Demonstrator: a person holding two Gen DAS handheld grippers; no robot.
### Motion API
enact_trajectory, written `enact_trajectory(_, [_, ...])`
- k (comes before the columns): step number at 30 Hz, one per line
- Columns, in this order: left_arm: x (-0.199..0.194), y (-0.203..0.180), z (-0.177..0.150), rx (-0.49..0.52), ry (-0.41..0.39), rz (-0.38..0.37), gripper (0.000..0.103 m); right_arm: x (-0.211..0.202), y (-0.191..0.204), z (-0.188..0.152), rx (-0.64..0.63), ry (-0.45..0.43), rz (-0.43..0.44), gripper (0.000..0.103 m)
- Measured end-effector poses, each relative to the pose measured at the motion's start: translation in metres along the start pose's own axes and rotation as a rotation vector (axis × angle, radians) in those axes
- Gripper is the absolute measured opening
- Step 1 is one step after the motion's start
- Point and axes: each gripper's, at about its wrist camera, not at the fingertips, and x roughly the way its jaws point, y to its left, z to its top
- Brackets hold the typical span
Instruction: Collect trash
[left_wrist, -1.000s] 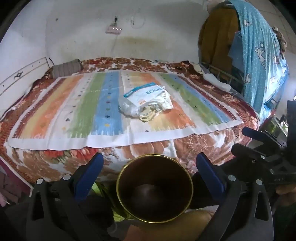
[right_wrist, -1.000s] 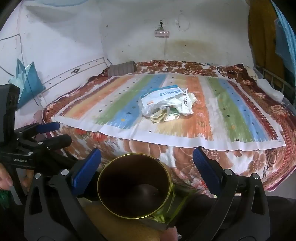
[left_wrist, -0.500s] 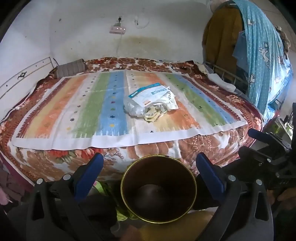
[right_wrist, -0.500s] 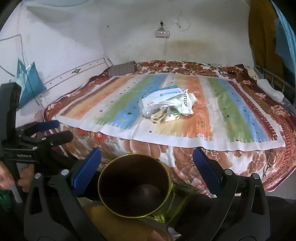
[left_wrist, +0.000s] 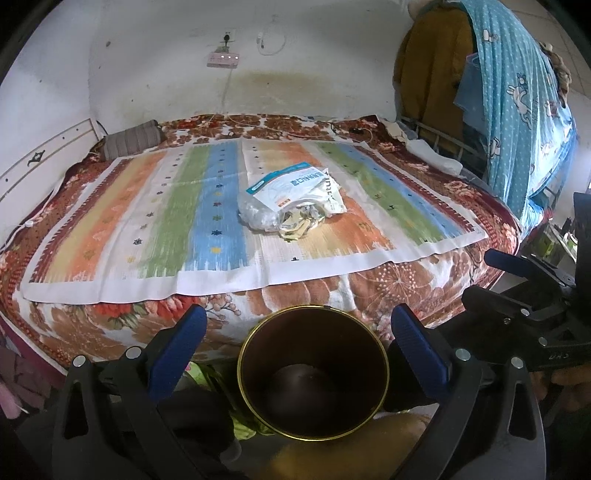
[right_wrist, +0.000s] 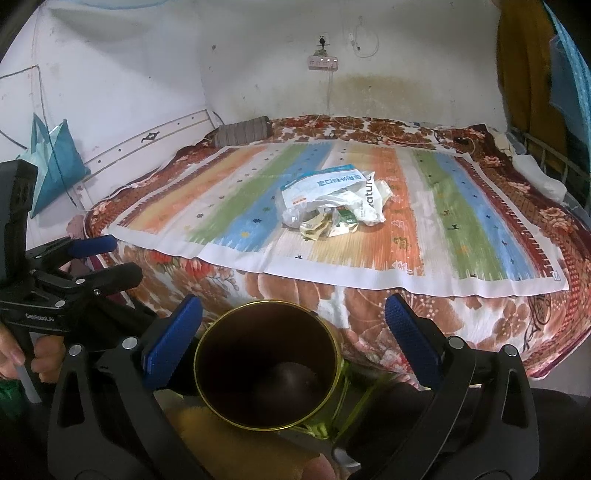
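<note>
Trash (left_wrist: 291, 205) lies in a heap near the middle of the bed, well beyond both grippers and touched by neither. Left gripper (left_wrist: 295, 336) is held with its blue-padded fingers (left_wrist: 177, 343) spread wide and nothing between them; below the gap stands a dark bin with a gold rim (left_wrist: 313, 373), its mouth facing up, just in front of the near edge of the bed. Right gripper (right_wrist: 291, 330) is likewise wide open and empty, its blue pads (right_wrist: 410, 339) either side of the same bin (right_wrist: 267, 365). In the right wrist view the left gripper's black body (right_wrist: 55, 295) shows at the left edge, with white lettering that seems to read "GenRobot.AI", though it is small. The heap is a white plastic bag with a blue band and blue Chinese characters too blurred to read (right_wrist: 325, 186), a crumpled clear bag, a white bag showing the letters "nature" (right_wrist: 369, 205), and yellow-green wrappers at the near side (right_wrist: 325, 227). It rests on a striped mat (left_wrist: 192, 218) of orange, green, blue and white, spread over a brown floral blanket (left_wrist: 388, 288). At the far left of the bed is a grey striped pillow (left_wrist: 133, 138). A pink power strip (left_wrist: 222, 59) hangs on the white far wall, and a blue cartoon-print cloth (left_wrist: 517, 103) hangs at the right.
</note>
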Motion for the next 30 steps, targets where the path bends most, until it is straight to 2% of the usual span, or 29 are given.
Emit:
enact_trajectory(4, [-0.0001, 0.0001, -0.0002, 0.001, -0.002, 0.007, 0.097, -0.0015, 0.0002, -0.0003, 0.005, -0.009, 0.02, 0.094])
enact_trajectory(7, [-0.0051, 0.0025, 0.0021, -0.012, -0.032, 0.034, 0.097, -0.002, -0.0013, -0.0016, 0.009, -0.009, 0.025, 0.094])
enact_trajectory(30, [0.001, 0.002, 0.0041, -0.005, -0.01, 0.013, 0.097, 0.0031, -0.0004, 0.0024, -0.003, 0.024, 0.012, 0.094])
